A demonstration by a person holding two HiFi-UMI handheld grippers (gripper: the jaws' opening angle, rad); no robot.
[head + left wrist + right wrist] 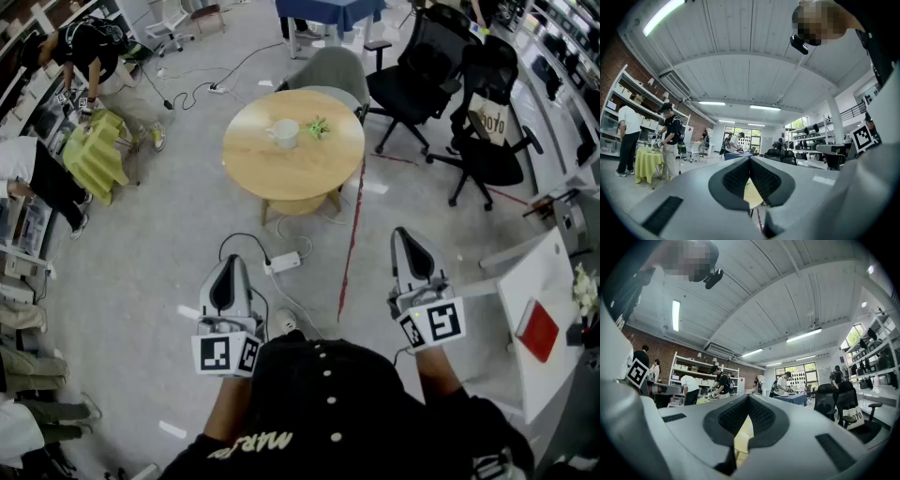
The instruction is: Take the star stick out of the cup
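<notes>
Our left gripper [228, 267] and right gripper [411, 239] are both closed tip to tip, empty, well short of the round table [300, 173]. There the white cup [282, 134] stands with the green star stick [317, 127] just at its right; whether it sits in the cup we cannot tell. Reaching in closed could knock the cup over, and the power strip [283, 262] on the floor could trip us. Only the head view shows cup and stick; the gripper views show the jaws meeting.

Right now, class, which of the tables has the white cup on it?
The round wooden table in the middle; the cup stands on its far half. The yellow-covered table is at left, the white table at right.
</notes>
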